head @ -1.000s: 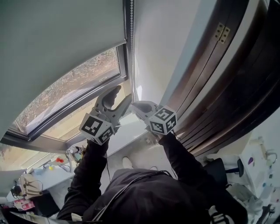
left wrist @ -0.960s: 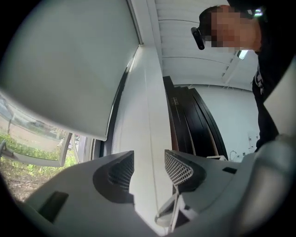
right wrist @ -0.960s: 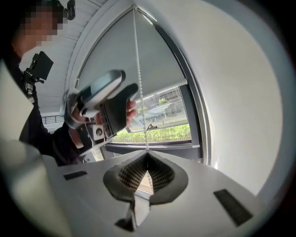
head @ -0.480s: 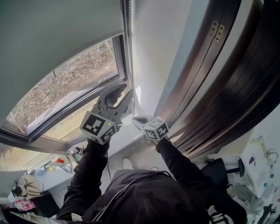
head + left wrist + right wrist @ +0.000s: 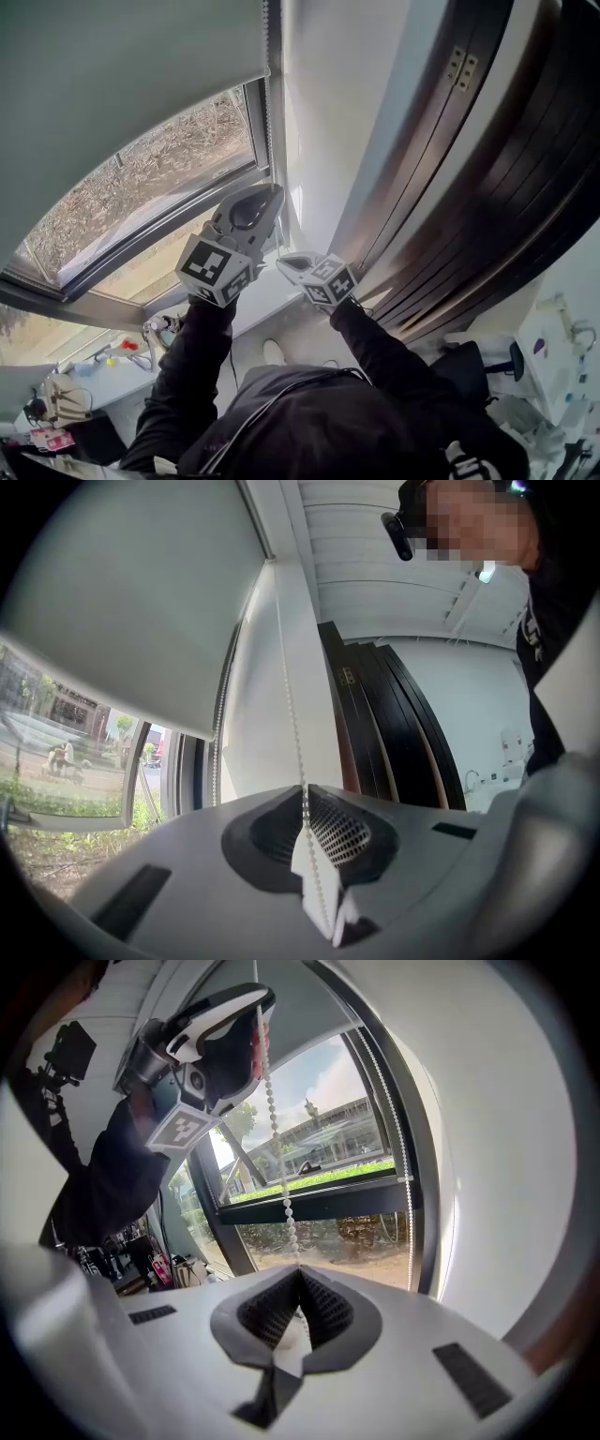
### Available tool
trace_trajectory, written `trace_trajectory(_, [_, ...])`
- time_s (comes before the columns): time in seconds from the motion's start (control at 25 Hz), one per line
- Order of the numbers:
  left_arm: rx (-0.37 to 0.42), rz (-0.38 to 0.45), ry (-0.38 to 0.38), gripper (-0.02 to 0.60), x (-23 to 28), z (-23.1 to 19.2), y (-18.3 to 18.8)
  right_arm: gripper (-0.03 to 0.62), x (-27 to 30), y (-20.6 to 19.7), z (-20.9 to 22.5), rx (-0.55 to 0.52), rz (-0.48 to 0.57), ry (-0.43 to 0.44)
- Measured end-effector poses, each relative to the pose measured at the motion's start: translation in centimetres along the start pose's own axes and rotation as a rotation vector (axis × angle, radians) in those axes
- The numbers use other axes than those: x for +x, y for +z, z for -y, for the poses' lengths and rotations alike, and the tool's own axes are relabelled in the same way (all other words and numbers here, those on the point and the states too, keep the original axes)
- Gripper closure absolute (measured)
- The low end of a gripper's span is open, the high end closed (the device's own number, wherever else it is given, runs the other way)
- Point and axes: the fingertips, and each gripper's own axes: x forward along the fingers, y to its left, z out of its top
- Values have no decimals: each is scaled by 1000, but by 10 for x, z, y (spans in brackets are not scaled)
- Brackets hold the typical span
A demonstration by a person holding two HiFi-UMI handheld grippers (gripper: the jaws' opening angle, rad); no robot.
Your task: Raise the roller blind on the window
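In the head view, the roller blind (image 5: 122, 66) covered the upper window (image 5: 150, 187), and the glass was bare above the sill (image 5: 267, 298). Your left gripper (image 5: 265, 195) sat above your right gripper (image 5: 282, 263). Both were at the bead chain (image 5: 269, 103), tight against the white wall (image 5: 328, 112), and dark door panels (image 5: 487, 187) crowded your right.

In the left gripper view, your jaws had just been closing and pinched the chain (image 5: 286, 686) beside the blind's edge.

In the right gripper view, your jaws were clamped on the same chain (image 5: 274, 1129) lower down, before the window frame (image 5: 319, 1206).
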Motion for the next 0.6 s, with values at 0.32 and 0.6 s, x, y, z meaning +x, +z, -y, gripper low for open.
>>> trace_trajectory(0.32, [-70, 3, 5, 566, -7, -5, 0, 588, -9, 0, 8, 3, 14, -17])
trace_trajectory(0.6, [-103, -22, 11, 568, -8, -9, -21, 373, -25, 15, 5, -16, 104, 7])
